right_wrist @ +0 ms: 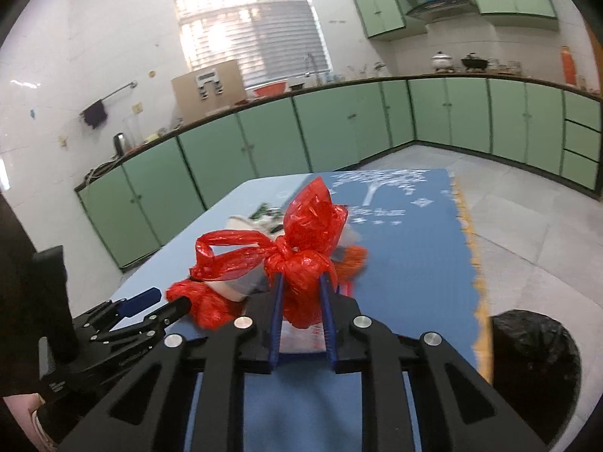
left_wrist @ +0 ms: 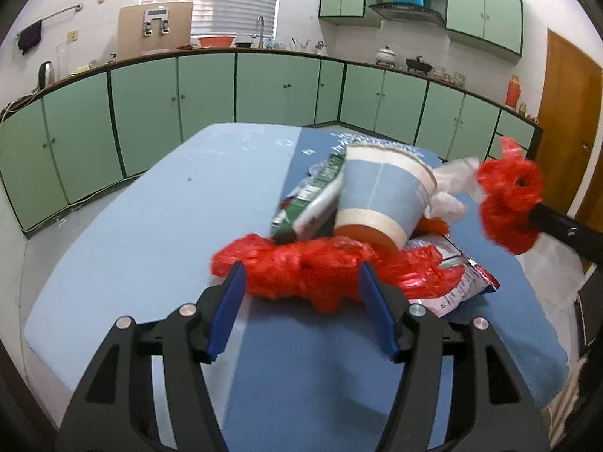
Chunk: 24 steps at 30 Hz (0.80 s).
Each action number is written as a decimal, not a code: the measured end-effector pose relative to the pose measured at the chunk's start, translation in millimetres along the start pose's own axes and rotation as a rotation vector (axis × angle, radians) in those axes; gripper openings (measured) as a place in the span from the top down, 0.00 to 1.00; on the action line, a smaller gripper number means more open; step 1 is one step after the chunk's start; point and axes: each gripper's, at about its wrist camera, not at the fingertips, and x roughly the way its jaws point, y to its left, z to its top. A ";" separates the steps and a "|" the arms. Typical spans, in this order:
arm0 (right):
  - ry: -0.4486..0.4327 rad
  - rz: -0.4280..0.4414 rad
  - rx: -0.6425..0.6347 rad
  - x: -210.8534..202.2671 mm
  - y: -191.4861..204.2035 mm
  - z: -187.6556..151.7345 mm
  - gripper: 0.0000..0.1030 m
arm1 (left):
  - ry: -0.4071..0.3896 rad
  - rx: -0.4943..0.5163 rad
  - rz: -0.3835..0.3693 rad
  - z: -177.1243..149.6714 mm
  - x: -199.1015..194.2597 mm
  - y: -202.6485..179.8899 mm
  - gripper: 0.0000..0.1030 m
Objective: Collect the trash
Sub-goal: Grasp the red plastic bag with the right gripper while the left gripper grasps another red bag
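Observation:
A red plastic bag (left_wrist: 312, 271) lies crumpled on the blue table (left_wrist: 150, 226) under a heap of trash: a blue and white paper cup (left_wrist: 384, 196) on its side, a green wrapper (left_wrist: 305, 203), white plastic (left_wrist: 452, 184) and a red-white packet (left_wrist: 463, 278). My left gripper (left_wrist: 301, 282) is open, its blue pads on either side of the near bag edge. My right gripper (right_wrist: 301, 293) is shut on a bunched part of the red bag (right_wrist: 305, 248). In the left wrist view that bunch (left_wrist: 508, 196) hangs off the right gripper's tip at the right.
A bin lined with a black bag (right_wrist: 535, 369) stands at the table's right near edge. Green cabinets (left_wrist: 207, 94) and a counter with a sink run along the far walls. A wooden door (left_wrist: 569, 120) is at the right. The left gripper (right_wrist: 150, 305) shows at lower left.

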 end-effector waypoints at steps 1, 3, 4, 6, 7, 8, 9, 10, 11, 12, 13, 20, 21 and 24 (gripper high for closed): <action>-0.005 -0.017 -0.001 -4.7 -4.3 -0.5 0.82 | 0.011 -0.003 -0.004 -0.2 4.5 -1.8 0.42; -0.009 -0.041 -0.005 -10.2 -11.4 -0.8 0.82 | 0.021 -0.013 -0.011 0.4 10.7 -3.2 0.42; -0.009 -0.056 -0.008 -13.0 -15.1 -1.6 0.82 | 0.023 -0.015 -0.012 0.9 13.5 -3.2 0.42; -0.008 -0.070 -0.002 -16.5 -21.7 -3.6 0.82 | 0.026 -0.019 -0.014 2.2 19.1 -4.2 0.43; -0.005 -0.075 0.005 -17.5 -25.1 -4.9 0.82 | 0.028 -0.019 -0.016 2.7 21.4 -4.5 0.43; -0.002 -0.078 0.009 -17.7 -26.7 -5.8 0.82 | 0.031 -0.019 -0.018 3.1 23.8 -4.5 0.50; 0.001 -0.085 0.015 -18.3 -29.6 -6.9 0.82 | 0.038 -0.020 -0.021 3.2 27.0 -5.4 0.58; 0.002 -0.089 0.021 -18.7 -32.0 -7.7 0.82 | 0.043 -0.019 -0.023 3.5 29.1 -5.9 0.60; 0.002 -0.091 0.024 -19.1 -32.8 -8.7 0.82 | 0.038 -0.017 -0.019 3.6 29.4 -6.8 0.66; 0.003 -0.094 0.027 -19.2 -34.5 -9.3 0.82 | 0.036 -0.012 -0.013 2.8 29.1 -8.0 0.79; 0.004 -0.096 0.029 -19.0 -35.8 -9.6 0.82 | 0.039 -0.009 -0.012 3.0 29.5 -9.0 0.82; 0.010 -0.117 0.036 -19.4 -37.7 -11.7 0.82 | -0.009 -0.017 -0.006 4.2 13.3 -8.0 1.00; 0.010 -0.121 0.036 -20.2 -38.4 -11.8 0.82 | -0.018 -0.017 -0.004 4.4 9.5 -8.5 1.00; 0.005 -0.133 0.042 -24.0 -40.1 -13.3 0.82 | -0.042 -0.005 -0.006 5.1 -3.1 -9.1 1.00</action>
